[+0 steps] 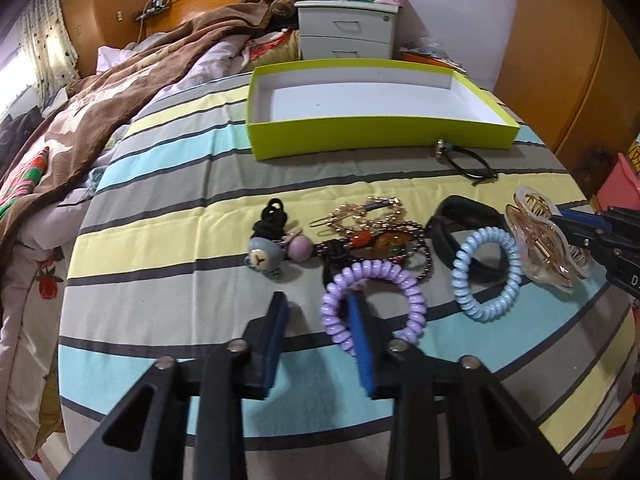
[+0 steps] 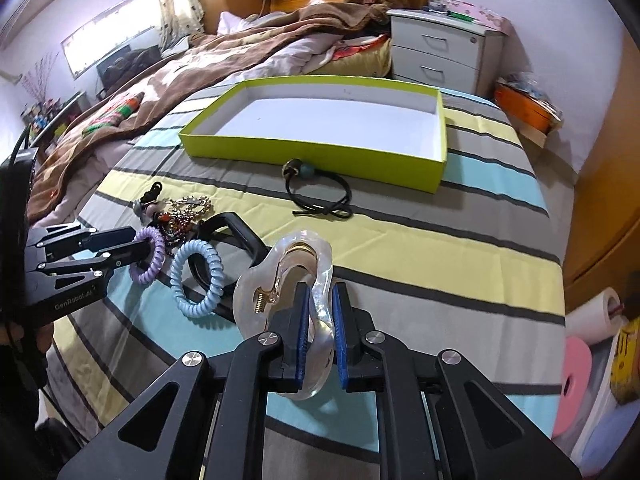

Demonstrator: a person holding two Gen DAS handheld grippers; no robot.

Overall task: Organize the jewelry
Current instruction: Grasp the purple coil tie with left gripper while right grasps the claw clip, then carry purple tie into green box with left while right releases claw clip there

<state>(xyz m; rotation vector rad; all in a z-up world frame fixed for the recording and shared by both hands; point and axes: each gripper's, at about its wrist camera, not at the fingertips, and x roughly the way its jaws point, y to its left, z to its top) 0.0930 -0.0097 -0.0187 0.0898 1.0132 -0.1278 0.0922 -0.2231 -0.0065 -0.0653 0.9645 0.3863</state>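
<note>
My left gripper (image 1: 316, 304) is low over the striped bedspread, open, with the near rim of a purple coil hair tie (image 1: 376, 270) between its fingers and only the right pad against it. My right gripper (image 2: 321, 292) is shut on a pearly hair claw clip (image 2: 288, 252), whose edge sits between the blue pads. A blue coil tie (image 1: 460, 264), a black band (image 1: 444, 240) and a heap of bead bracelets and hair ties (image 1: 372, 232) lie between the two grippers. A lime-green box (image 1: 380, 136) with a white inside stands behind them, nothing in it.
A black elastic with a bead (image 2: 308, 168) lies against the box's front wall. A brown blanket (image 1: 100, 100) covers the left of the bed. A white nightstand (image 1: 348, 32) stands behind the box. Beyond the bed's right edge are a wooden wardrobe (image 2: 600, 200) and floor clutter.
</note>
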